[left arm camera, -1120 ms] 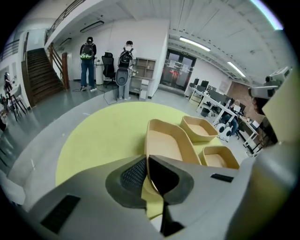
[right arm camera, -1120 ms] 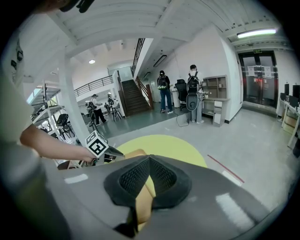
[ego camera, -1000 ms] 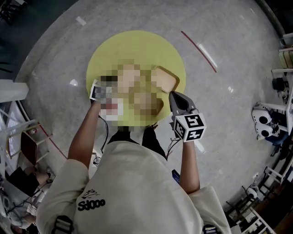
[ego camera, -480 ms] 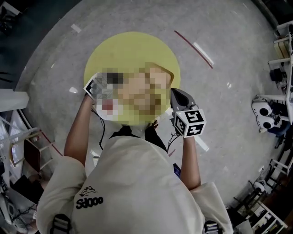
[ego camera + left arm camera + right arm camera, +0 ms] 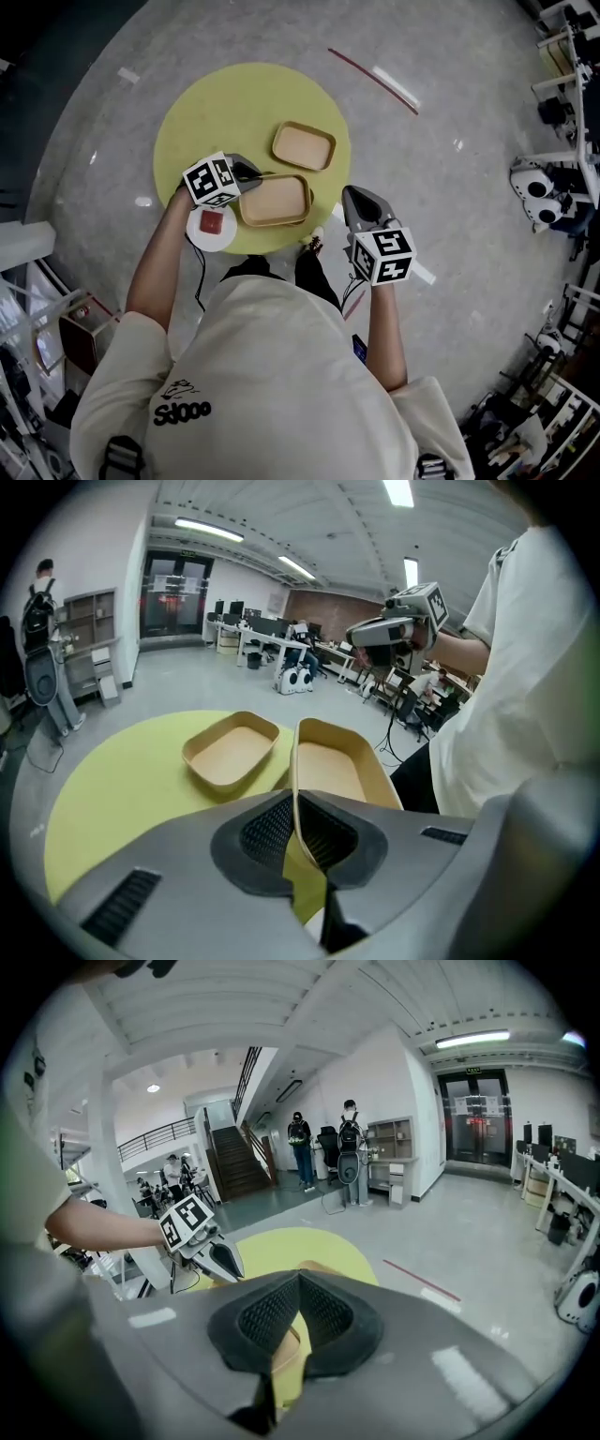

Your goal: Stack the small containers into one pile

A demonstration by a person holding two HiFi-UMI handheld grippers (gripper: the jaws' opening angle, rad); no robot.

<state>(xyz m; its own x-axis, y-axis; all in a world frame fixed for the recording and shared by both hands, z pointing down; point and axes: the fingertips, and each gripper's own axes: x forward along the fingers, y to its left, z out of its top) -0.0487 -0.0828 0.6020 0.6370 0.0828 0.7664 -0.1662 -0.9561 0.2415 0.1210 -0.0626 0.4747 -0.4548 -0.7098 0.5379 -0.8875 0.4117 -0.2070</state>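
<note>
Two tan containers lie on the round yellow table [image 5: 206,103]. The larger container [image 5: 277,201] is near the front edge, and my left gripper [image 5: 253,175] is shut on its left rim. In the left gripper view that thin rim [image 5: 298,761] runs between the pressed pads, with the smaller container [image 5: 230,752] just beyond to the left. The smaller container [image 5: 304,145] lies apart, further back and to the right. My right gripper [image 5: 356,199] hovers off the table's right front edge, shut and empty, its pads [image 5: 323,1312] meeting.
A white round piece with a red square [image 5: 211,228] sits below my left hand at the table's front. Grey floor surrounds the table, with a red and white strip [image 5: 375,80] at the back right. Several people [image 5: 323,1152] stand far off by a staircase.
The head view has swung, so the table sits further left. A mosaic covered the containers earlier. Both grippers hold roughly the same places relative to the table.
</note>
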